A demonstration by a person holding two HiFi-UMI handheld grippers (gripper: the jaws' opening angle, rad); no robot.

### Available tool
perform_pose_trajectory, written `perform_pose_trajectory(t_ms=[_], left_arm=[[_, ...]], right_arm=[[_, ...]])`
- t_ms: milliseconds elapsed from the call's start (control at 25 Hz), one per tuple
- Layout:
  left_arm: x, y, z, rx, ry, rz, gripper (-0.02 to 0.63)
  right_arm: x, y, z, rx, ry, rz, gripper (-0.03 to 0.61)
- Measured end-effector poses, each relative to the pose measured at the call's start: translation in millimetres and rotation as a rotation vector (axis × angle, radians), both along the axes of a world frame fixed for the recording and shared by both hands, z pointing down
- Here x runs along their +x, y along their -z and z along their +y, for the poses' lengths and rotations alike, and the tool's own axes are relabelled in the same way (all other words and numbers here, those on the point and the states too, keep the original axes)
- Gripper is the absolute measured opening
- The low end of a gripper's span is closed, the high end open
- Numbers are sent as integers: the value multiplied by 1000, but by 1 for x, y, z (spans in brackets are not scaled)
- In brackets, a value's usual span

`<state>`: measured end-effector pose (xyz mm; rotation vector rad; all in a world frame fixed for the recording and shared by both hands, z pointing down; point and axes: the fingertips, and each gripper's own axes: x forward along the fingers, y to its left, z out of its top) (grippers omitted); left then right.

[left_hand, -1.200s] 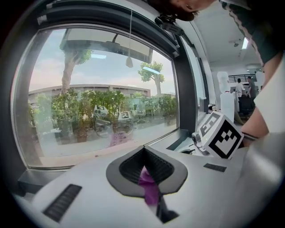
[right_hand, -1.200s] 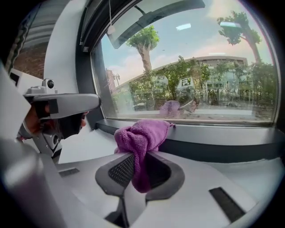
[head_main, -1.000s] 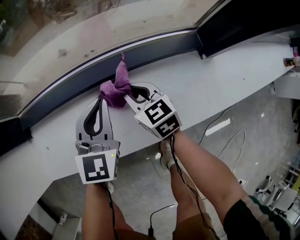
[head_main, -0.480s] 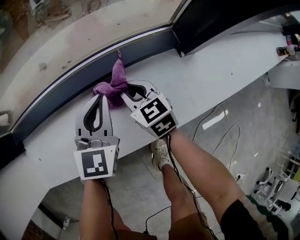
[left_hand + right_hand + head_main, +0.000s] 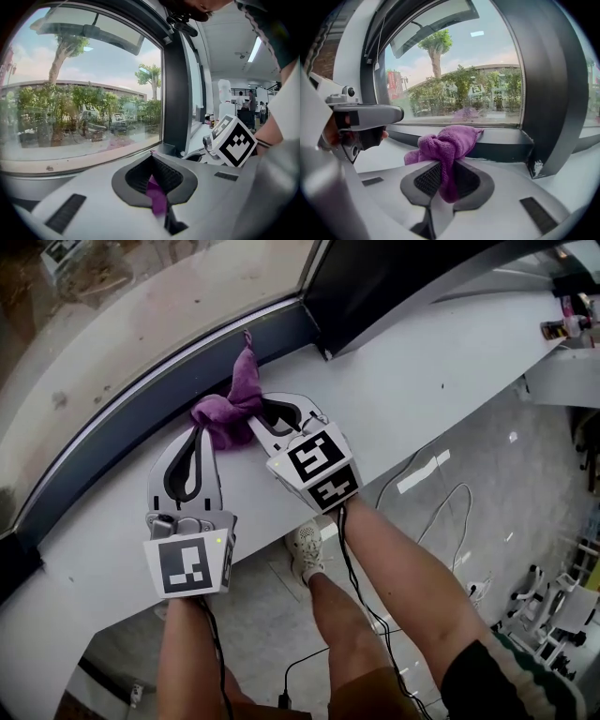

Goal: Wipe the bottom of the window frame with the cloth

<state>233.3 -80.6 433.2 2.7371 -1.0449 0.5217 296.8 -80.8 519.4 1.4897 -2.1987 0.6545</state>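
Note:
A purple cloth (image 5: 230, 406) lies bunched on the white sill (image 5: 422, 371), its tip up against the dark bottom rail of the window frame (image 5: 141, 395). My right gripper (image 5: 255, 423) is shut on the cloth (image 5: 447, 143), which drapes down between its jaws. My left gripper (image 5: 201, 432) sits just to its left, also shut, with a thin purple strip of the cloth (image 5: 157, 199) pinched between its jaws. In the right gripper view the cloth's far end rests on the frame rail (image 5: 501, 140). The right gripper's marker cube (image 5: 233, 140) shows in the left gripper view.
A dark vertical frame post (image 5: 375, 287) meets the rail just right of the cloth, with chipped paint at its foot (image 5: 536, 167). Small items stand at the sill's far right end (image 5: 562, 326). Below the sill are cables (image 5: 441, 512) on the floor and the person's shoe (image 5: 307, 549).
Both grippers and the cloth have slid right along the bottom rail, closer to the vertical post. The grip on the cloth is unchanged.

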Motion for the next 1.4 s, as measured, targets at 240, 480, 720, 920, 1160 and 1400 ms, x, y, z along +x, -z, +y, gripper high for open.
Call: perform_pose_trajectory(t_ms=[240,480,720,920,1160,1400], left_arm=[[39,-2,1,3,-42,25,6],[42,-2,2,13,-75,35,6],[83,-15,0,-2,-97,32,6],[97,-18,-1,-11,-106,40,6],[111,-23,16,-31,-132,45,6],[123,-30,36,-60,-165,35,6]], right_arm=[[51,-2,5,3,-43,127,66],[58,2,5,12,-52,219,66],[105,-5,6,2,-100,214,66],[126,-10,6,-10,-123,280,67],[124,-21,24,-49,-102,234,67],[123,-23,45,-76,-83,199,67]])
